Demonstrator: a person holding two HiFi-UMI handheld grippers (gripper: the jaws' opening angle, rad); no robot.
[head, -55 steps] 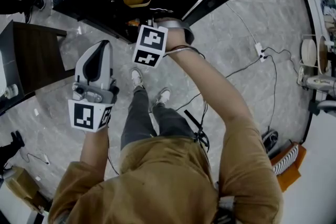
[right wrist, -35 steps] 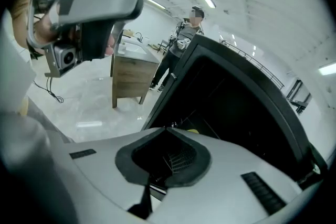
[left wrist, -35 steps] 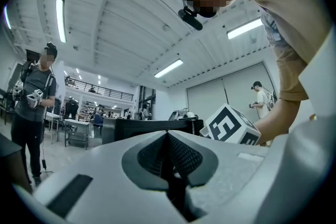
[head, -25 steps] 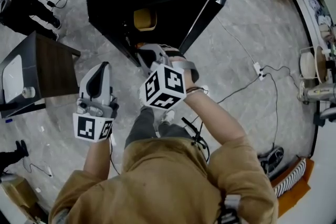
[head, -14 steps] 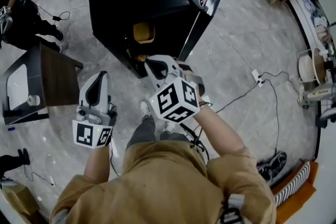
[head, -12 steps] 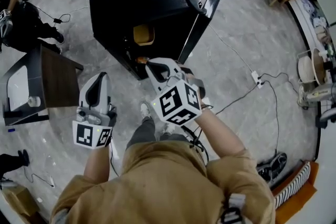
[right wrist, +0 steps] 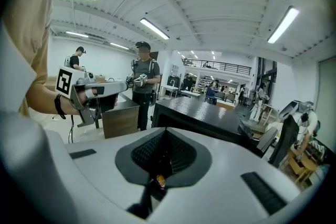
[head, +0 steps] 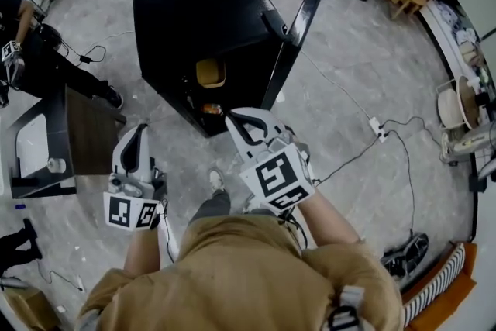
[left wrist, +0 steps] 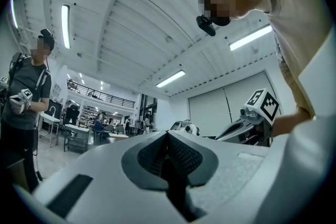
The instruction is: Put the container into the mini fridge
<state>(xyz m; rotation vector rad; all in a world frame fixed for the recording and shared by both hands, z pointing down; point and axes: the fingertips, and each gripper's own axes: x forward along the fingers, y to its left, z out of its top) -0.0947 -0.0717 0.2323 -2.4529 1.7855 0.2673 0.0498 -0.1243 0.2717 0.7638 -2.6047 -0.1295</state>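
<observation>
The black mini fridge [head: 203, 12] stands on the floor ahead of me with its door [head: 299, 23] swung open to the right. The yellow container [head: 211, 74] sits inside on a shelf, and something small and orange [head: 210, 109] lies lower down in the opening. My right gripper [head: 233, 117] is shut and holds nothing; its tips are just in front of the fridge's lower edge. My left gripper [head: 139, 132] hangs shut and empty to the left, clear of the fridge. The right gripper view shows the fridge [right wrist: 210, 113] and the left gripper [right wrist: 94, 91].
A dark side table [head: 87, 134] stands left of the fridge. A person [head: 35, 58] stands at the far left. Cables and a power strip [head: 377, 127] lie on the floor to the right. My shoes [head: 216, 181] are just below the grippers.
The right gripper has drawn back out of the fridge opening towards my body. The view has risen and pulled away from the fridge. The container stays inside; the left gripper has hardly moved.
</observation>
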